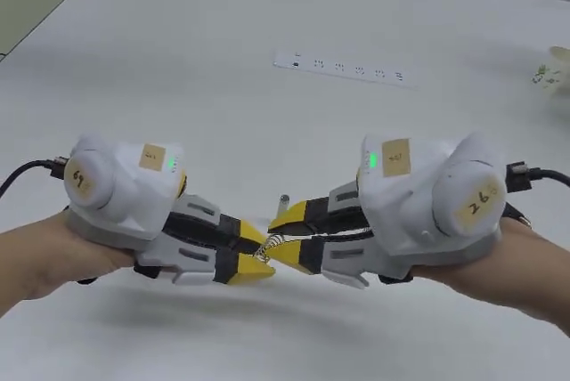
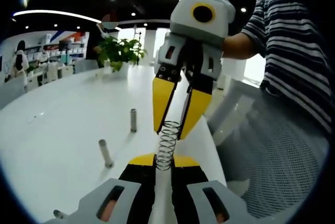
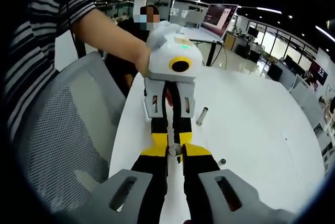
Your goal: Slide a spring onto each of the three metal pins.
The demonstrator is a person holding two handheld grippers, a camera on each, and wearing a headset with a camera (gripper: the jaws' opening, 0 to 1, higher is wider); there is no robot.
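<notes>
A small steel coil spring hangs in the air between the two grippers, which meet tip to tip above the white table. My left gripper is shut on the spring's near end. My right gripper comes in from the opposite side, its yellow fingers closed around the spring's far end. In the right gripper view the spring shows end-on between my own jaws. Two upright metal pins stand on the table to the left, and a third pin lies at the bottom edge. One pin stands just behind the grippers.
A white power strip lies across the middle of the table. A grey mesh chair stands at the table's near side. A potted plant sits at the table's far end. A person in a striped shirt holds the grippers.
</notes>
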